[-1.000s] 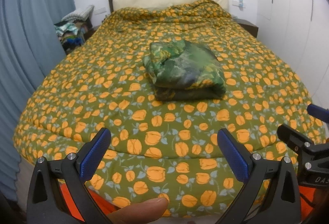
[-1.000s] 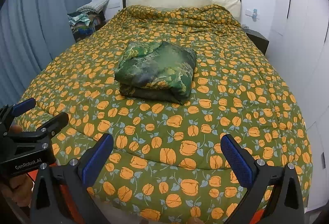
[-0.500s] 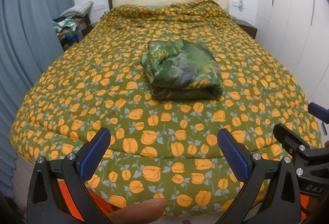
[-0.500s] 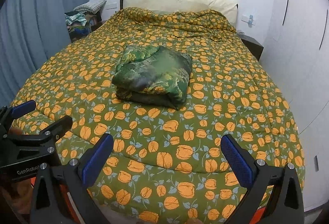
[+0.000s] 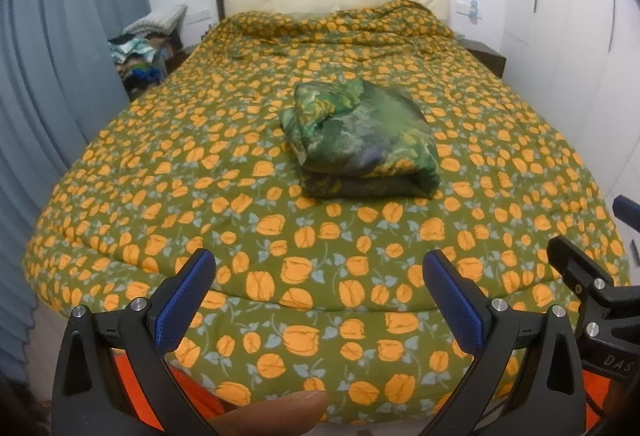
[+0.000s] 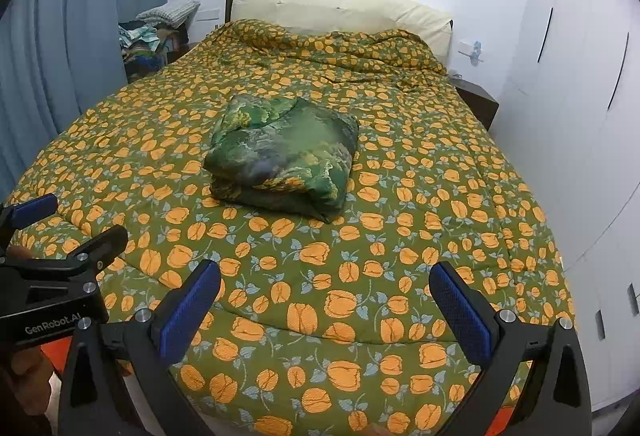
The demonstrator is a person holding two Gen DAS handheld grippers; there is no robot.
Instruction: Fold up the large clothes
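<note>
I hold left tongs (image 5: 316,276) and right tongs (image 6: 326,288) wide, empty | folded garment (image 6: 284,156) mid-bed (image 6: 460,220), straight ahead, well apart | neither clearly nearer

Home bedroom, bed (image 5: 280,236), headboard (image 6: 340,12), curtains (image 5: 60,76)

I see a big bed (image 5: 132,204) with a green blanket (image 6: 400,268) full of orange flowers spread over it. A folded green bundle of cloth (image 5: 360,144) sits on top, near the middle. A cream pillow (image 6: 340,10) leans at the far end.
</note>
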